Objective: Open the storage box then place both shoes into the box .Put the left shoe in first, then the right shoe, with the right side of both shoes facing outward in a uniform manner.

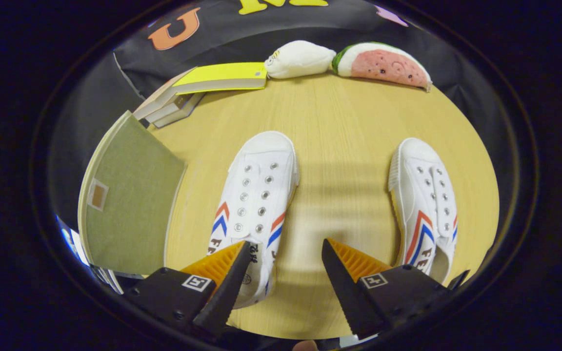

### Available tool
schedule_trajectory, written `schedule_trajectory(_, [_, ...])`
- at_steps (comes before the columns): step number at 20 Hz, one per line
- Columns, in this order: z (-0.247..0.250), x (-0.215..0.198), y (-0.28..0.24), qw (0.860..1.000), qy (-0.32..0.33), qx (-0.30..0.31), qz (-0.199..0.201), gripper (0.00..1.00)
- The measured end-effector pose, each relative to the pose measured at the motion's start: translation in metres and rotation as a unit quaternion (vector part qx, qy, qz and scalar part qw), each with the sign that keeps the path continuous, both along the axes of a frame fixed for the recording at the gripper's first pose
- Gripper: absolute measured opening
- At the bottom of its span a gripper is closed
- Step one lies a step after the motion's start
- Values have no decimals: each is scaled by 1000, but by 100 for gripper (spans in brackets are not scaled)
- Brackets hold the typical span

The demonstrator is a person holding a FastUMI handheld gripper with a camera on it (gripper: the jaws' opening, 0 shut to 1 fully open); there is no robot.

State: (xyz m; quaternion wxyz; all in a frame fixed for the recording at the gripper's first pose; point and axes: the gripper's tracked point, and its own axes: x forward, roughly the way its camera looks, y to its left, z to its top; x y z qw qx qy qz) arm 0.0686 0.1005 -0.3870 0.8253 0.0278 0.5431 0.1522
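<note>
Two shoes (pixel 256 204), toes away from open-fingered gripper (pixel 286 253)

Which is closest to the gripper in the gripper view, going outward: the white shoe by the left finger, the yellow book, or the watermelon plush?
The gripper is open, holding nothing.
1. White shoe: its heel end sits right at the left finger, toe pointing away.
2. Yellow book: well beyond the shoe, on a stack to the left.
3. Watermelon plush: at the table's far edge, to the right.

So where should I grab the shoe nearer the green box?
Grip its heel collar from above, jaws across the width. The shoe lies flat, toe pointing away, heel just under the open gripper, and the laceless opening leaves a rim to pinch.
</note>
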Motion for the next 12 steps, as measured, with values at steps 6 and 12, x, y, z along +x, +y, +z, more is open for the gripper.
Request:
schedule_trajectory(6, [-1, 2, 17, 997, 42, 52, 27, 53])
schedule_trajectory(12, [5, 3, 17, 992, 72, 98, 16, 7])
